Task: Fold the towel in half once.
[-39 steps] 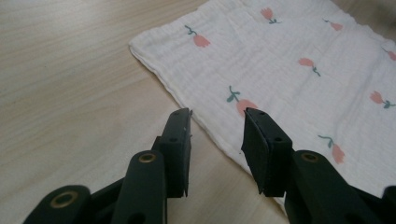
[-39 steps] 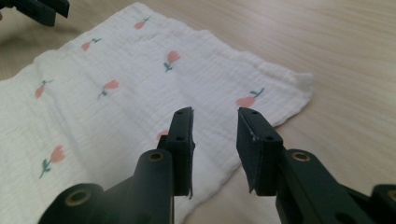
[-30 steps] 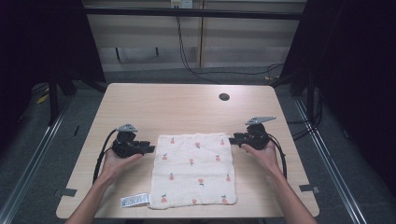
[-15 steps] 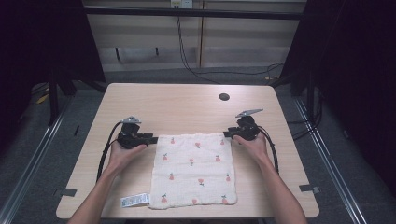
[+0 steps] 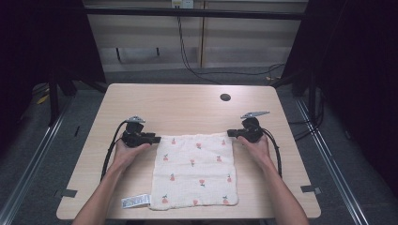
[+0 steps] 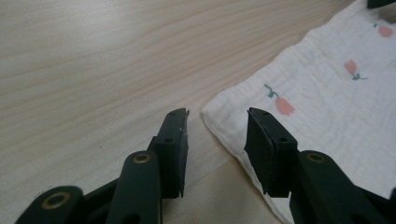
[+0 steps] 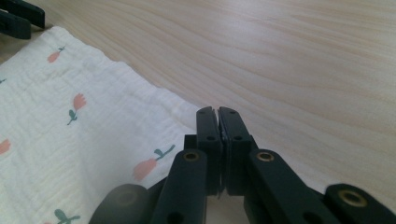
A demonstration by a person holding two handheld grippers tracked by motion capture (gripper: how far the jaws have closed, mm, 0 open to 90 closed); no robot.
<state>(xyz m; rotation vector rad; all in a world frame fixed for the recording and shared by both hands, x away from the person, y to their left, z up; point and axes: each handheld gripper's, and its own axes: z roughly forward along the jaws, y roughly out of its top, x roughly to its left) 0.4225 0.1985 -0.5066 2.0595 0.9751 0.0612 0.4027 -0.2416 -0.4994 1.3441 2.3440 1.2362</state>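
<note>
Nearest the surface [image 5: 187, 101] edge lies one white label [image 5: 135, 201], its print too small to read. Beside it, one flower-printed cloth [image 5: 195, 171] lies flat. At its far corners: left tool [image 6: 215, 135] open around the corner after widening, right tool [image 7: 218, 128] closed, apparently on the hem.

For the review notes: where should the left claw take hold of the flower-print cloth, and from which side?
At its far left corner, coming in low from the cloth's left side. The cloth lies flat on the table, so only the hem can be pinched. The left claw is open with that corner between its jaws; the right claw is shut at the far right corner.
</note>
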